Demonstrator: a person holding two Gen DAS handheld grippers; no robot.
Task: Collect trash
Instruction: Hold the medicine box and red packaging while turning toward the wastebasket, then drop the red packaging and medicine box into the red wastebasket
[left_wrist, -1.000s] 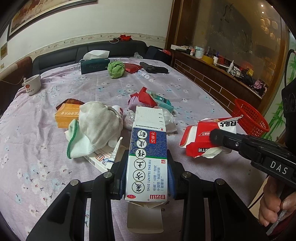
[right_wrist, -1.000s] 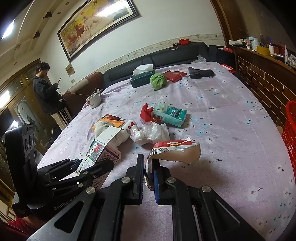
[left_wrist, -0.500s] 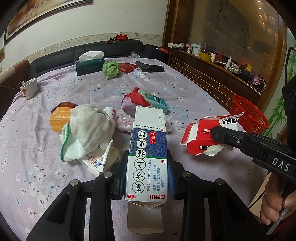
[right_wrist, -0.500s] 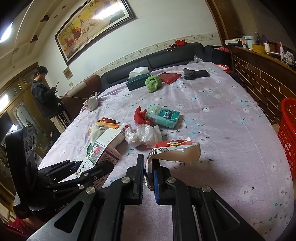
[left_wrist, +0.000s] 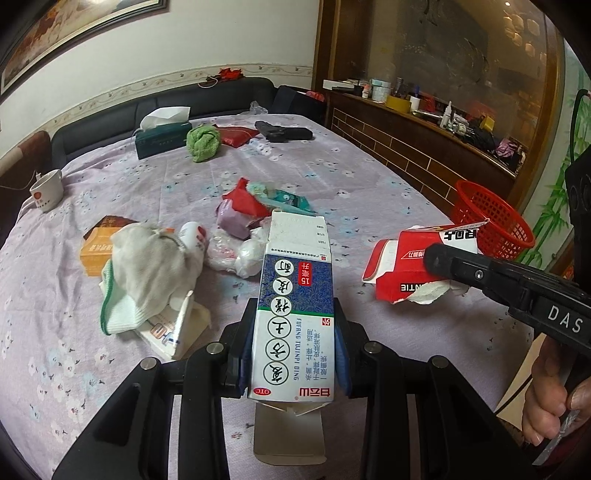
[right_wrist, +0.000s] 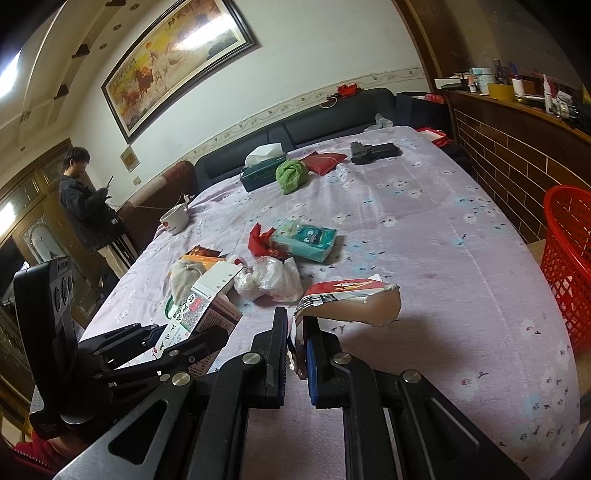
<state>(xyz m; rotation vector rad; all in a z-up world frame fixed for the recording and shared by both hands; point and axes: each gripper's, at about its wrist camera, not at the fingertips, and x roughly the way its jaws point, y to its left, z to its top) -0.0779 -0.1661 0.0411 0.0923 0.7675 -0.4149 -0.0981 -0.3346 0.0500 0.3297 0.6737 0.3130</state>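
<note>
The left gripper (left_wrist: 293, 347) is clamped on a blue-and-white medicine box (left_wrist: 295, 314), one finger pressed against each long side; the box points away from the camera, its open flap at the near end. The right gripper (right_wrist: 295, 354) is pinched nearly together on the edge of a torn red carton (right_wrist: 351, 299), which sticks out forward and to the right of the fingers. In the left wrist view the same carton appears at right, held above the table (left_wrist: 369, 177), which is covered with a lilac flowered cloth.

A red mesh basket (left_wrist: 491, 218) stands beyond the right edge of the table, near the brick-faced counter.

Remaining items on the table, near centre: a crumpled plastic bag (right_wrist: 273, 277), a teal tissue pack (right_wrist: 308, 240) with a red wrapper (right_wrist: 258, 240) just to its left, a grey-white cloth (left_wrist: 147, 273) lying over an orange box (left_wrist: 94, 251), and a flat white box (left_wrist: 173, 328) near the left gripper.

At the far end are a green tissue box (left_wrist: 162, 136), a green cloth ball (left_wrist: 202, 142), a red pouch (left_wrist: 236, 133) and a black object (left_wrist: 284, 131). A white cup (left_wrist: 46, 190) stands at the far left.

A person (right_wrist: 86, 199) stands at left, beyond the table.
</note>
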